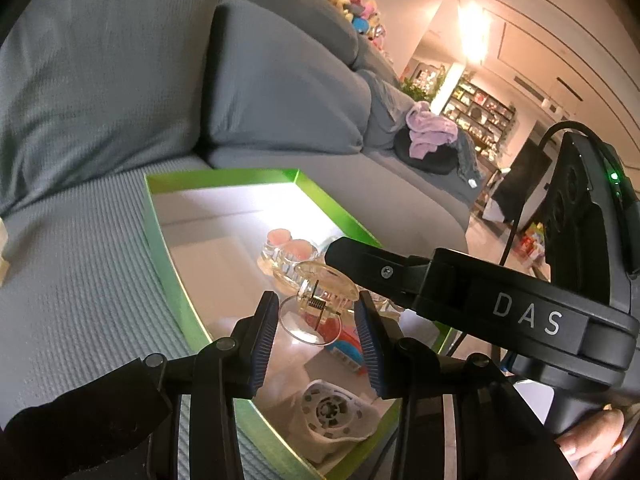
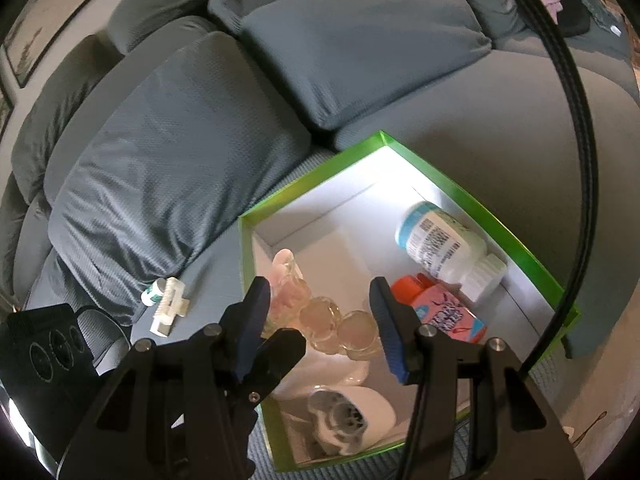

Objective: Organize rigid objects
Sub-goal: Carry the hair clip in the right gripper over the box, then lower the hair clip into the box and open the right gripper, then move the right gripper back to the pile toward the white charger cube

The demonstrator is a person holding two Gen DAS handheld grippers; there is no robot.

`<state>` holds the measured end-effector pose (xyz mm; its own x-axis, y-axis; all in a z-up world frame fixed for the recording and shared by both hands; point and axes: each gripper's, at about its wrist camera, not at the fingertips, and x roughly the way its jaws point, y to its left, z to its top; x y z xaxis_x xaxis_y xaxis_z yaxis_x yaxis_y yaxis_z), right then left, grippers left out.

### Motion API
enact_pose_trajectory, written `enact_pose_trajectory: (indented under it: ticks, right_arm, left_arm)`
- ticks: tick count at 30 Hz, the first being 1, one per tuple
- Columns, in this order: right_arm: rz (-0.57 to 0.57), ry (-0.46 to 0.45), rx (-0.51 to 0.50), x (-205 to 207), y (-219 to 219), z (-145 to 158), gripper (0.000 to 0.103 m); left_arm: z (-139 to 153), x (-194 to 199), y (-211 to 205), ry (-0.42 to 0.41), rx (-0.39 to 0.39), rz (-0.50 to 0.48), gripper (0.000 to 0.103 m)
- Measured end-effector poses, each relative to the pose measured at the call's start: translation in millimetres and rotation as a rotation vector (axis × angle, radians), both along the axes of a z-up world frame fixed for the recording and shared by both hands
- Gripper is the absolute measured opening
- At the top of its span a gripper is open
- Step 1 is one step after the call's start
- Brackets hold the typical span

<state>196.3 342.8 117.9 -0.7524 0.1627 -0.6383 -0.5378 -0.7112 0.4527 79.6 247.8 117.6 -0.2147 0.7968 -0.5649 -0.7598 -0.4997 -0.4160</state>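
Left hand-held gripper (image 1: pixel 316 320) grasping clear hair clip (image 1: pixel 320 292) over green box (image 2: pixel 480 204), lower centre; right hand-held gripper (image 2: pixel 320 316) released; next: release clip inside.

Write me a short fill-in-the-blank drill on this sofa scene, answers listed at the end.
1. The box holding the items has a bright ____ rim.
2. The white bottle in the box lies on its ____.
3. The white clip lies ____ the box, on the sofa seat.
4. The pink pack has an ____ cap.

Missing words: green; side; outside; orange
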Motion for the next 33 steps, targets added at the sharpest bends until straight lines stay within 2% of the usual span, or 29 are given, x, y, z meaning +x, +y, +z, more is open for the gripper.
enact_pose_trajectory:
  ticks: [11, 20, 22, 26, 28, 32, 33]
  right_arm:
    - [-0.062, -0.066, -0.017, 0.9, 12.0, -12.7, 0.052]
    - [-0.058, -0.072, -0.047, -3.5, 13.0, -16.7, 0.051]
    - [-0.092, -0.089, -0.011, -2.9, 12.0, -13.6, 0.051]
    - [-0.112, -0.045, -0.039, 1.8, 13.4, -10.7, 0.053]
    - [-0.137, -0.049, -0.009, 3.4, 10.2, -7.3, 0.054]
    - [-0.13, -0.005, 0.012, 3.2, 0.8, 1.5, 0.055]
    - [-0.128, 0.009, 0.021, 3.3, -2.9, 4.7, 0.058]
  left_arm:
    - [-15.2, -3.7, 9.1, -0.082, -0.015, -0.008, 0.04]
    - [-17.4, -5.3, 9.8, -0.117, 0.001, -0.013, 0.04]
    - [-15.0, -2.3, 9.0, -0.096, -0.016, -0.015, 0.04]
    - [-6.0, 1.5, -0.5, -0.024, -0.046, 0.009, 0.043]
    - [-1.8, -0.7, -11.7, -0.019, -0.038, 0.029, 0.051]
    - [5.6, -6.9, -37.8, -0.022, -0.011, 0.094, 0.052]
    - [8.3, -7.8, -45.8, -0.017, -0.011, 0.111, 0.052]
